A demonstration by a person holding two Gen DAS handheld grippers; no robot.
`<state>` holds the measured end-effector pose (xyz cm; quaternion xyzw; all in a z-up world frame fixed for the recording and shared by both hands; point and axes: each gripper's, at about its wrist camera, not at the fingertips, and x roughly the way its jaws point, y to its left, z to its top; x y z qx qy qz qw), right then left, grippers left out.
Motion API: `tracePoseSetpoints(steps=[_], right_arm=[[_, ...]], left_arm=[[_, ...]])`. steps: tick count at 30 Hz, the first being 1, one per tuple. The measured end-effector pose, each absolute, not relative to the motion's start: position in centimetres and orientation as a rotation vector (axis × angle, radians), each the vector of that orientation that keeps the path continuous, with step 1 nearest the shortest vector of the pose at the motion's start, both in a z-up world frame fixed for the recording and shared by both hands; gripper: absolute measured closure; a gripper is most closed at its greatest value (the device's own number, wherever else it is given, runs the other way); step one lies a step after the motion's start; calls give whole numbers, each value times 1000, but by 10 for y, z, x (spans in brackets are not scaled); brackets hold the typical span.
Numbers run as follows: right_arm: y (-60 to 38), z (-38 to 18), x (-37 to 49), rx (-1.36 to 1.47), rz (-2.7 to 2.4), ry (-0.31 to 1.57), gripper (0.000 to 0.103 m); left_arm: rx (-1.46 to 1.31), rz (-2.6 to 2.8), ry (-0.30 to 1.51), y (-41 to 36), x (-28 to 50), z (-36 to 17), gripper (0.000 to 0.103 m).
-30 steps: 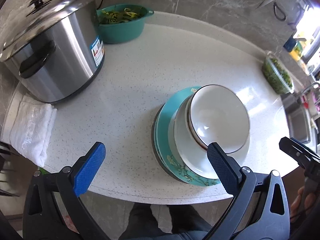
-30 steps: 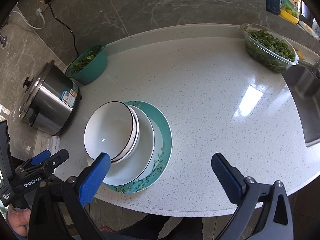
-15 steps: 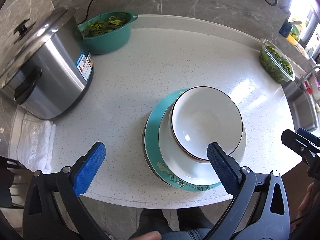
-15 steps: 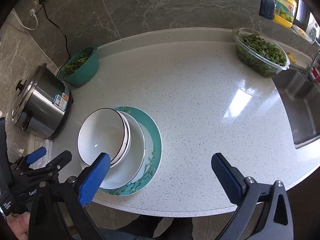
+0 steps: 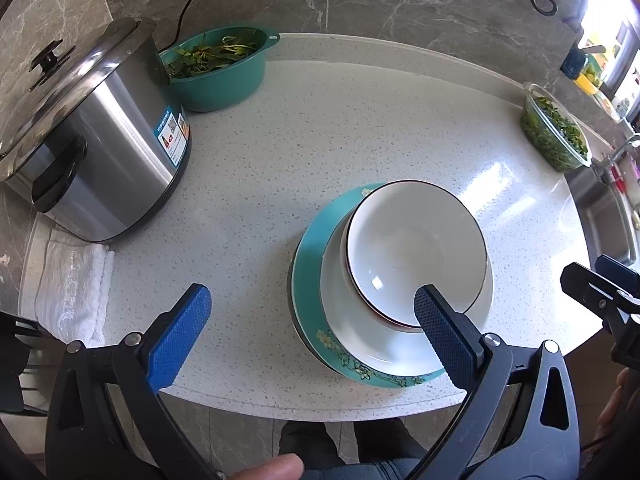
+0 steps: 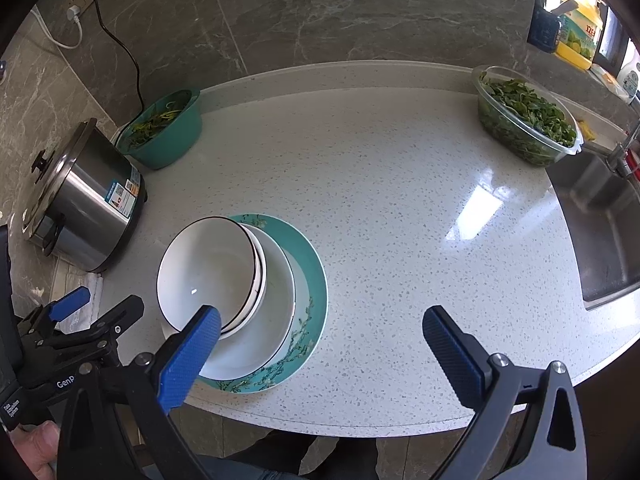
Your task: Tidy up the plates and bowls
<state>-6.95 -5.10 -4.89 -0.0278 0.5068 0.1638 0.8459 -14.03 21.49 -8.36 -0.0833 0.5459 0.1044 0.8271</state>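
Reading what lettering is legible: the left gripper's [image 6: 76, 308] body shows "GenR…" cut off in white print in the right wrist view, and the rice cooker [image 5: 92, 140] carries a blue sticker with QR codes whose text is too small to read. A yellow bottle [image 6: 576, 36] by the window bears red characters, not decipherable.

Left gripper [image 5: 308, 320]: held low at the near counter edge, jaws spread wide, gripping nothing; its right finger overlaps the bowl rim in view, contact cannot be confirmed. Right gripper [image 6: 320, 340]: likewise held above the near counter edge, jaws spread wide, empty.

Task items: stacked white bowls [image 5: 416, 252] sit nested in a larger white dish [image 6: 276, 312], which rests on a teal floral plate [image 6: 312, 276]. The stack stands on the white speckled counter [image 6: 380, 184] near its front edge.

Other items: teal basin of greens [image 5: 224, 68] beside the cooker, clear container of greens [image 6: 524, 116] near the sink [image 6: 600, 220], white towel [image 5: 72, 284].
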Motion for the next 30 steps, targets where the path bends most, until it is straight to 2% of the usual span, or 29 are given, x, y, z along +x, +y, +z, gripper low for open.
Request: tracePoseSetpoints(steps=[30], right_arm=[[-41, -52, -74, -75, 348, 1080, 0]], left_arm=[[-145, 209, 1162, 207, -137, -85, 0]])
